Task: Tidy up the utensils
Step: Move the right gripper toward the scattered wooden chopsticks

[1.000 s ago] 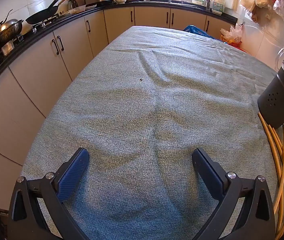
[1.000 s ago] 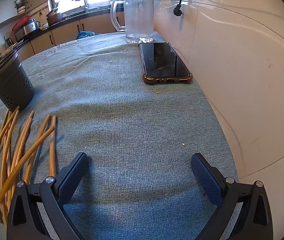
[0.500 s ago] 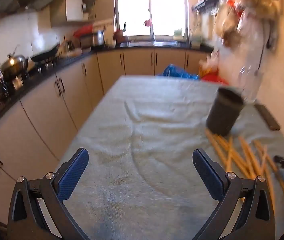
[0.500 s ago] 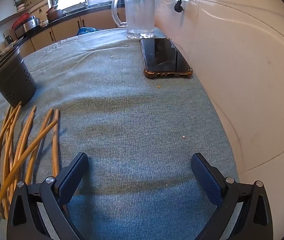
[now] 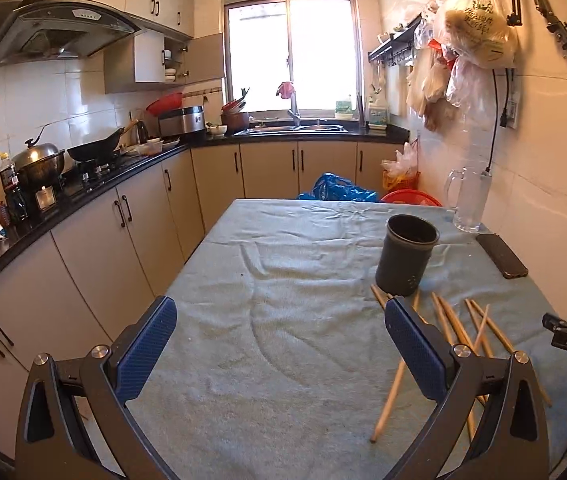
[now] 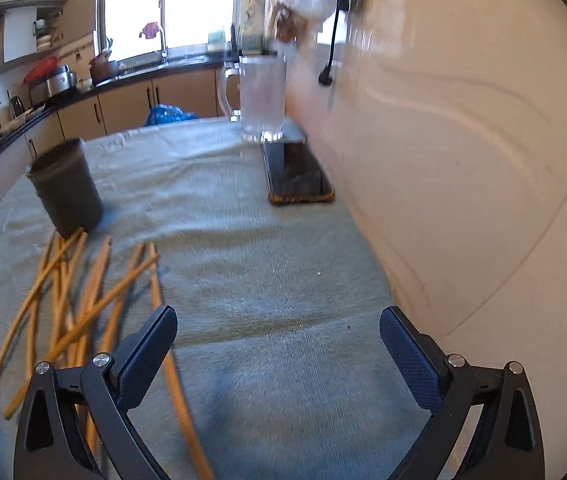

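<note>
Left wrist view | left gripper (image 5: 279, 344) fingers wide, empty; right gripper (image 6: 277, 344) fingers wide, empty | chopsticks (image 6: 83, 300) loose, crossed on bench (image 5: 283, 280) before holder (image 5: 405, 260) | risk: pinching several crossed sticks; nudging holder over

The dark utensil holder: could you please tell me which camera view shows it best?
The left wrist view shows the dark utensil holder best: it is sharp, upright, and its open rim and inside wall are visible, with chopsticks lying beside its base. The right wrist view shows the holder too, but motion-blurred, with little of the opening visible.
</note>
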`<state>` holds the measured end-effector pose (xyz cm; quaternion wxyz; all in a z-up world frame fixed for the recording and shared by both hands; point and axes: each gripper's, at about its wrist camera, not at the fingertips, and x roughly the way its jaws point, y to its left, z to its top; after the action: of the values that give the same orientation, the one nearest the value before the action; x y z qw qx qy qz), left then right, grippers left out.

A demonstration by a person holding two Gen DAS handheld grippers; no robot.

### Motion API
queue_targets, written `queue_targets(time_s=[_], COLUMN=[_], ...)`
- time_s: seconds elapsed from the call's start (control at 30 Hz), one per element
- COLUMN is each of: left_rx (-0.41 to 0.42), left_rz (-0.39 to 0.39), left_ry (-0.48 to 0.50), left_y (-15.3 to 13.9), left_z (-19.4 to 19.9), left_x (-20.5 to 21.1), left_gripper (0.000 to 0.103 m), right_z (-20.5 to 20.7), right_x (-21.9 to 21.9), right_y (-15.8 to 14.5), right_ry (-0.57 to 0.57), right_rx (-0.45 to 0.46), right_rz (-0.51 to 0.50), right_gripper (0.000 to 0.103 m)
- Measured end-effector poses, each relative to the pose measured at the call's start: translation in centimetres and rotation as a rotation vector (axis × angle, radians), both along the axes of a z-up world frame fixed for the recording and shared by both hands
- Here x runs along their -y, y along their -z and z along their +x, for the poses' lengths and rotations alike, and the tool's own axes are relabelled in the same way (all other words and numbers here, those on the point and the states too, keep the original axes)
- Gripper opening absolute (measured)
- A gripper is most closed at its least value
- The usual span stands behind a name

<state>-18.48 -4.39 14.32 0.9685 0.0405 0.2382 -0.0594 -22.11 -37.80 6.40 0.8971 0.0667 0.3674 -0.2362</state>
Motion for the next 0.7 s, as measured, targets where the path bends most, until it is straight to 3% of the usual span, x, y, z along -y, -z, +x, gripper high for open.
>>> queue_targets(time_s=[0.2, 0.7], left_rx=[0.033, 0.115], left_rz=[0.01, 0.008], left_ry=[0.009, 0.022], left_y=[-0.8, -2.0], left_z=[-1.8, -5.5], left_x=[0.0, -0.6], left_gripper=[0.103, 0.103], right_z=[-2.0, -5.0], right_x=[-3.0, -7.3], right_y=[-2.5, -5.1], right_ry=[-0.029, -0.047], right_rx=[0.048, 0.079], right_rz=[-0.058, -0.162], right_gripper=[0.102, 0.103])
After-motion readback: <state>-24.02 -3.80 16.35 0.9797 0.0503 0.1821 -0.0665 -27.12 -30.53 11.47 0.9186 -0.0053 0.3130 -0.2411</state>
